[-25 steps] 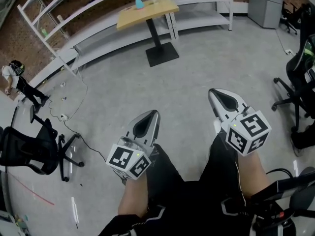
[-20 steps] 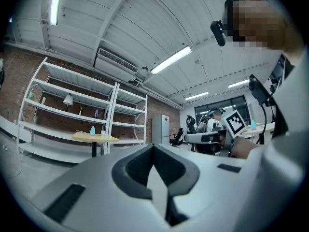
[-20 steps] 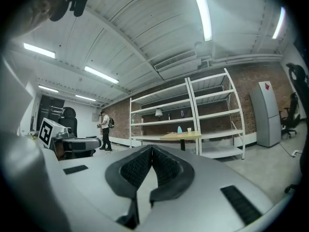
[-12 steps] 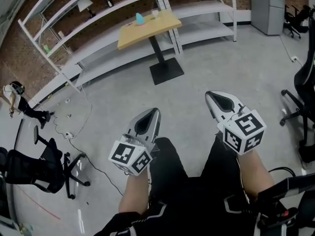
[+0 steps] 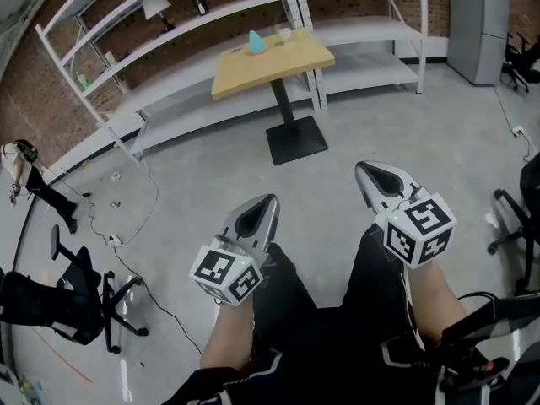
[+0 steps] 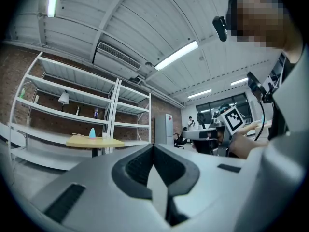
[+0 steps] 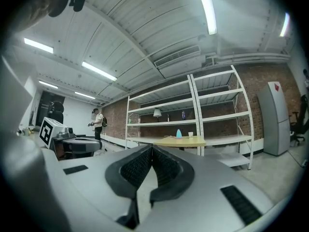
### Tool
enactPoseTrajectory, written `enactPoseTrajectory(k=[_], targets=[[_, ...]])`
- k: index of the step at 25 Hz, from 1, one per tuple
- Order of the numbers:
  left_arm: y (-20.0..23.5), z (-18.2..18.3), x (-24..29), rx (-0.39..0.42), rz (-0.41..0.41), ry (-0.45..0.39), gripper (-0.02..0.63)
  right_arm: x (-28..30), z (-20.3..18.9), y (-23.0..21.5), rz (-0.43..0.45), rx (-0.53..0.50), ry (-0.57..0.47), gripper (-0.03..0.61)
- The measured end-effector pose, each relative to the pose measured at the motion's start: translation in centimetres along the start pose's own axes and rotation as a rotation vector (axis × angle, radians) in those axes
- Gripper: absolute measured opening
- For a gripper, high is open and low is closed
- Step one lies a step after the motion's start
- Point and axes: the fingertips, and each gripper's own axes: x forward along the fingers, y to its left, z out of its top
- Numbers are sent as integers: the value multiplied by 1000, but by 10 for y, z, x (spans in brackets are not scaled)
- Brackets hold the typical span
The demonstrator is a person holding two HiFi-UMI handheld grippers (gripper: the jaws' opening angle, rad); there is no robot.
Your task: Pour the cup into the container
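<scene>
We hold our left gripper (image 5: pixel 263 205) and right gripper (image 5: pixel 369 172) out in front of us. Each one has its jaws pressed together with nothing in them. The small white cup (image 5: pixel 285 34) and the blue container (image 5: pixel 256 42) stand near each other on the yellow table (image 5: pixel 295 59), well ahead of us, by the white shelves (image 5: pixel 371 30).

Wooden table (image 5: pixel 270 53), one; cup (image 5: pixel 285 34), one; blue cone-shaped object (image 5: pixel 256 40), one; grippers, two: left gripper (image 5: pixel 256 212), right gripper (image 5: pixel 377 175); shelf lamp (image 5: pixel 154 5), one; grey cabinet (image 5: pixel 479 19), one.
</scene>
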Motion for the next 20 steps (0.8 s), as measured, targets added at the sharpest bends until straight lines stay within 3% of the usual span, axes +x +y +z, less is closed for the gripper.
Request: enactPoseTrajectory(k=[6, 20], targets=[[70, 4, 45, 2, -9, -17, 2, 84, 14, -24, 1, -23, -17, 2], [225, 5, 228, 9, -68, -15, 2, 273, 15, -150, -33, -1, -28, 2]])
